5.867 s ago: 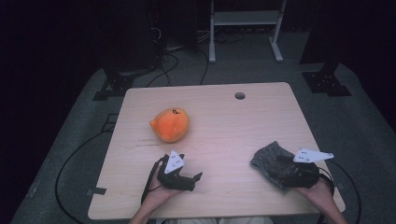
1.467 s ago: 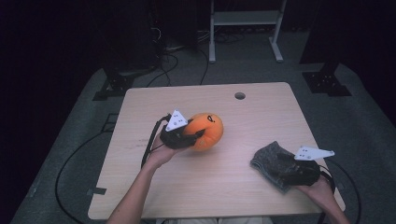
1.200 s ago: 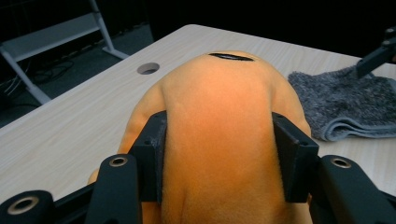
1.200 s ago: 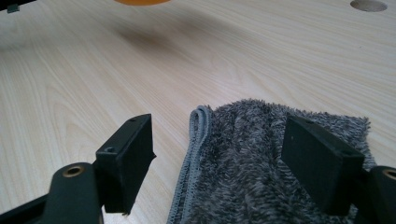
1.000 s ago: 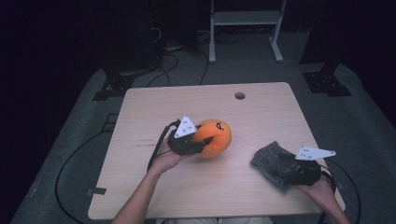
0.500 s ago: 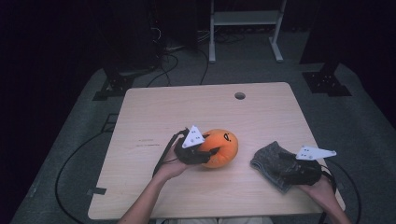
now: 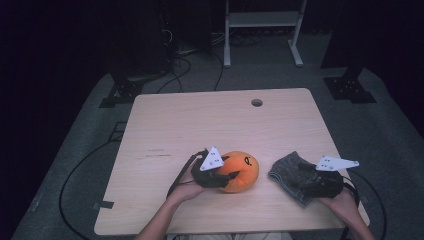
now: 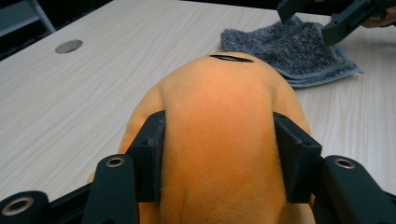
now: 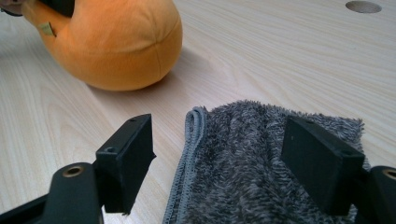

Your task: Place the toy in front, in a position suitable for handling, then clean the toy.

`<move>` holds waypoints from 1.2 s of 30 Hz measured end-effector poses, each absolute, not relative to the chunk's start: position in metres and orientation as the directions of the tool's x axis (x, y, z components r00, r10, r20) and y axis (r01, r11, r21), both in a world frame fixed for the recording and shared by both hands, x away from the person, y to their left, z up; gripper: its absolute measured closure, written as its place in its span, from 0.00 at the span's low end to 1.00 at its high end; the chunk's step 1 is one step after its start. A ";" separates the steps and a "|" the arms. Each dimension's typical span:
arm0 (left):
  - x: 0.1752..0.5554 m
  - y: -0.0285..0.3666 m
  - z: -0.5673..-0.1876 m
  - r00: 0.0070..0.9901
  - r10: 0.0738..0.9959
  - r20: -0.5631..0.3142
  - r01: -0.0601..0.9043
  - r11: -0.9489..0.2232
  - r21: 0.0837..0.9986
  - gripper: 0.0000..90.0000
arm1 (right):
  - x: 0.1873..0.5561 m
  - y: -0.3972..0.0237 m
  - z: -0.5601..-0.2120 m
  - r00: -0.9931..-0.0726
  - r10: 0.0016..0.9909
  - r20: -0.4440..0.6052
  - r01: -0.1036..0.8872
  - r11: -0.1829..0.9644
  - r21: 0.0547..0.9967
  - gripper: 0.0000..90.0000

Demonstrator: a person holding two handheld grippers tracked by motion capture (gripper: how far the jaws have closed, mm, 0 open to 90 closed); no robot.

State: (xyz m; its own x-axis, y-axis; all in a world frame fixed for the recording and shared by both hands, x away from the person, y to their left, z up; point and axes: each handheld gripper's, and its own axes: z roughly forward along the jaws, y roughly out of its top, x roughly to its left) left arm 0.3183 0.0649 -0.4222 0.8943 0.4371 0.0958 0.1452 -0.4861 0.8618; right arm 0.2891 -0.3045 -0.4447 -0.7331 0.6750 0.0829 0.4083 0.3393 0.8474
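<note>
Tabletop: pale wood grain, round cable hole at the far edge right of centre; dark carpeted floor around it, a white frame stand beyond the far side.

Orange plush toy: sits on the tabletop near the near edge, roughly centre; a dark stitched mark shows on its top in the left gripper view; seen from the right gripper view it rests on the wood with a small tag on its side.

Grey towel: folded, fluffy, flat on the tabletop just right of the plush toy, near but not touching it; stitched hem faces the toy.

Left hand-held gripper: clamped on the plush toy from its left, both pads pressed into the fur and denting it; person's left hand behind it, cable looping to the left.

Right hand-held gripper: low over the near-right part of the towel, jaws spread wide; one jaw over bare wood just off the hem, the other over the towel; nothing clamped; right hand at the near-right corner.
</note>
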 end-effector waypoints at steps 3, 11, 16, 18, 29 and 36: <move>0.317 0.065 -0.425 0.897 0.432 0.097 0.142 -0.489 0.861 0.48 | 0.289 -0.305 -0.444 -0.733 0.676 0.081 0.407 0.340 0.848 0.27; 0.316 0.076 -0.418 0.884 0.464 0.055 0.187 -0.459 0.868 0.13 | 0.290 -0.305 -0.444 -0.729 0.680 0.079 0.408 0.339 0.848 0.27; 0.311 0.088 -0.414 0.881 0.472 0.039 0.188 -0.424 0.886 0.12 | 0.292 -0.302 -0.445 -0.728 0.681 0.074 0.410 0.347 0.843 0.27; 0.309 0.091 -0.414 0.879 0.474 0.042 0.185 -0.421 0.888 0.12 | 0.293 -0.299 -0.442 -0.730 0.681 0.067 0.409 0.355 0.841 0.27; 0.308 0.098 -0.421 0.877 0.480 0.029 0.199 -0.417 0.887 0.13 | 0.328 -0.275 -0.450 -0.704 0.710 0.014 0.489 0.470 0.735 0.41; 0.311 0.097 -0.434 0.889 0.458 -0.002 0.222 -0.426 0.877 0.25 | 0.339 -0.260 -0.466 -0.710 0.702 -0.053 0.509 0.563 0.651 0.61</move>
